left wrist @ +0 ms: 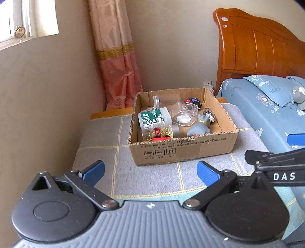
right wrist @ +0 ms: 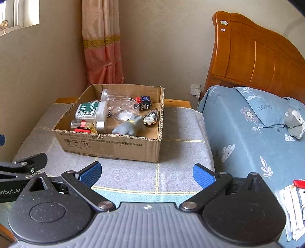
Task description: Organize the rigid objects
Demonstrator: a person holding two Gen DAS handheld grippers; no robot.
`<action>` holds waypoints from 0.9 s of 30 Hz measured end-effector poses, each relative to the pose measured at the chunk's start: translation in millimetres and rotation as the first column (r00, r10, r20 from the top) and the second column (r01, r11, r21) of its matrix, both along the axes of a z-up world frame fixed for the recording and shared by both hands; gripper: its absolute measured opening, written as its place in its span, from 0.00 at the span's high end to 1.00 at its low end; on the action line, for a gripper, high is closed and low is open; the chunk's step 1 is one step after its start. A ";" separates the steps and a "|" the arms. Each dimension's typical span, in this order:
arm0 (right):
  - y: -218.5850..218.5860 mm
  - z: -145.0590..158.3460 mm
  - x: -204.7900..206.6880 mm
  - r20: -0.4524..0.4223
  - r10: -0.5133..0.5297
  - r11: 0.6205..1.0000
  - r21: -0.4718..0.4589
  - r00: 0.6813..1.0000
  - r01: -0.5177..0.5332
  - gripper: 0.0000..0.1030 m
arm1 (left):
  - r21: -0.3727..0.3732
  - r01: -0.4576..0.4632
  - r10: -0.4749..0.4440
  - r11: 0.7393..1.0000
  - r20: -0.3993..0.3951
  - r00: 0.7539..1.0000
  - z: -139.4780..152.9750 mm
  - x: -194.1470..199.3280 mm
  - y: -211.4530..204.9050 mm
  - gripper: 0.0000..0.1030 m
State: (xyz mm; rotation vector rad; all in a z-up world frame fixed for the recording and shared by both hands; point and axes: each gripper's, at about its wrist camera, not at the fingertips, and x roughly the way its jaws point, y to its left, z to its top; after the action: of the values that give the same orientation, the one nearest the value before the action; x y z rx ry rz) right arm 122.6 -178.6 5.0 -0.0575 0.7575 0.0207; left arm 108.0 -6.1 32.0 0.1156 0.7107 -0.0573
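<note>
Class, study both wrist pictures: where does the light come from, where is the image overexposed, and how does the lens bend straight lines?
Left wrist view: daylight enters from the window, which is blown out white; the walls and headboard curve from fisheye distortion. Right wrist view: the window is also overexposed; the cardboard box is evenly lit, with dark rounded corners at the frame's edge.

We read "DAS" on the right gripper (left wrist: 274,169) arm at right edge, "Robot.AI" on the left gripper (right wrist: 17,177) at lower left. "FLOWERS" on pillow (right wrist: 265,106), upper right; "TEDCAL"-ish on green-label bottle (right wrist: 91,110) in cardboard box (right wrist: 114,146), whose front print is too small, handling symbols only.
</note>
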 end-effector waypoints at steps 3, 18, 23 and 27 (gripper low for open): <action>0.0 0.2 -1.7 0.002 0.000 1.000 0.005 1.000 0.000 0.00 | 0.000 -0.007 0.007 1.000 -0.009 1.000 -2.2 -4.5 -2.6 0.01; -2.0 4.3 -2.2 0.019 -0.001 1.000 0.027 1.000 0.000 0.00 | -0.037 -0.072 0.071 0.997 -0.039 0.997 -1.8 -5.2 5.6 0.01; -3.2 4.2 -3.3 0.019 -0.001 1.000 0.030 1.000 0.001 0.00 | -0.036 -0.071 0.070 0.997 -0.037 0.997 0.0 -6.5 4.2 0.01; -4.2 4.9 -3.5 0.019 -0.005 0.999 0.033 1.000 0.005 0.00 | -0.042 -0.070 0.069 0.997 -0.032 0.997 1.6 -6.7 5.7 0.01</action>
State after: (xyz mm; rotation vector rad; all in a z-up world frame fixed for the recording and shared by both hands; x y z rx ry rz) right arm 119.2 -182.8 9.9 -0.0244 0.7381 0.0277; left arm 101.3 -0.4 33.7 0.0492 0.7427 -0.0076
